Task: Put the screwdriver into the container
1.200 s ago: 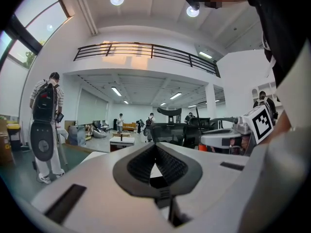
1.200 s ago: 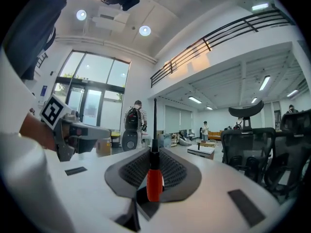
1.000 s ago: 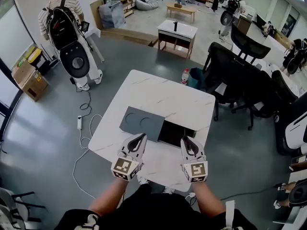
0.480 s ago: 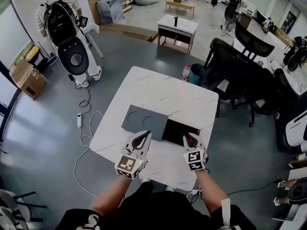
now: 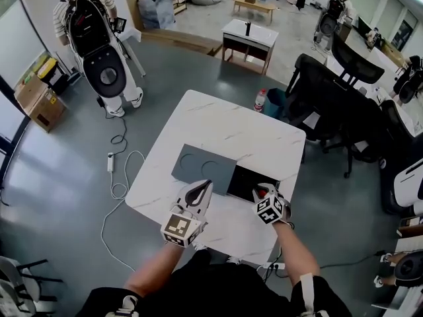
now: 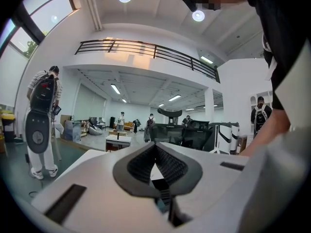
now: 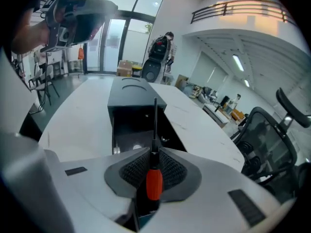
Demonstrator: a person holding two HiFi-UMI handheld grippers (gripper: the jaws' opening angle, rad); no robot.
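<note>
Right jaws: the right gripper [image 7: 154, 153] is clamped on the red-handled screwdriver with a thin dark shaft [image 7: 154, 183], pads biting just where handle meets shaft.
Ahead of the jaws: the shaft points straight out over the open dark rectangular container [image 7: 138, 125], and beyond it lies a flat grey panel with two round recesses [image 5: 201, 167].
Handling: likely light and rigid. The smooth handle could twist, so this grip near the collar looks sound.
Left jaws: the left gripper [image 6: 155, 146] is closed on nothing, level and off to the side above the white marble surface [image 5: 225, 127].
Hard to see: the shaft tip melts into the container's dark interior. The pale bits on its floor are unidentifiable, and the handle's butt is buried in the gripper body.
</note>
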